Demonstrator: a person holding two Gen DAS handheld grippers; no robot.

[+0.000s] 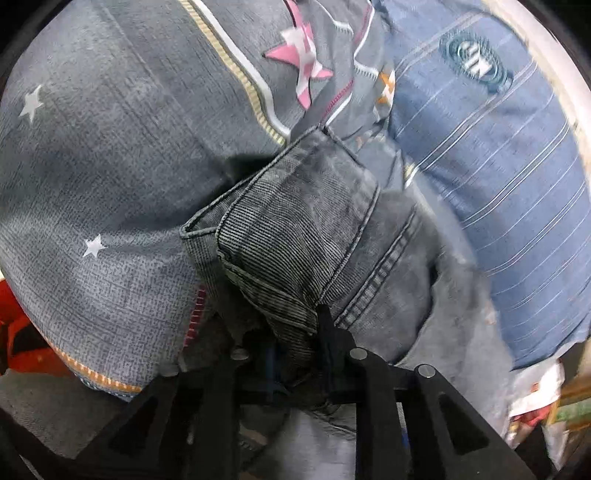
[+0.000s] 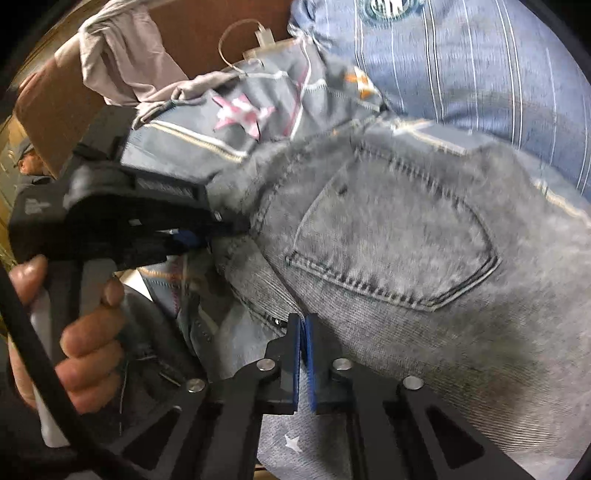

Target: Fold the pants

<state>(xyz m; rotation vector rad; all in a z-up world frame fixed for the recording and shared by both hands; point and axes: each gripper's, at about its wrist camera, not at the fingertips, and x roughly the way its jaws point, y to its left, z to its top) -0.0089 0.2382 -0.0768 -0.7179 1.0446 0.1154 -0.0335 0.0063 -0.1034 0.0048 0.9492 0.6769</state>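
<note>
The pants are grey washed jeans (image 1: 303,236) lying on a grey star-print bedsheet (image 1: 110,155). In the left wrist view my left gripper (image 1: 295,325) is shut on a bunched, folded edge of the jeans, with denim piled over its fingers. In the right wrist view the jeans (image 2: 399,236) show a back pocket facing up. My right gripper (image 2: 303,332) has its blue pads pressed together on the jeans' edge below the pocket. The left gripper (image 2: 122,214), held by a hand, shows at the left, reaching into the jeans.
A blue striped pillow (image 1: 491,155) lies at the right, touching the jeans; it also shows in the right wrist view (image 2: 461,62). A brown headboard (image 2: 207,33) with a pale garment (image 2: 122,55) and a white cable stands behind. Red fabric (image 1: 22,332) lies at the left edge.
</note>
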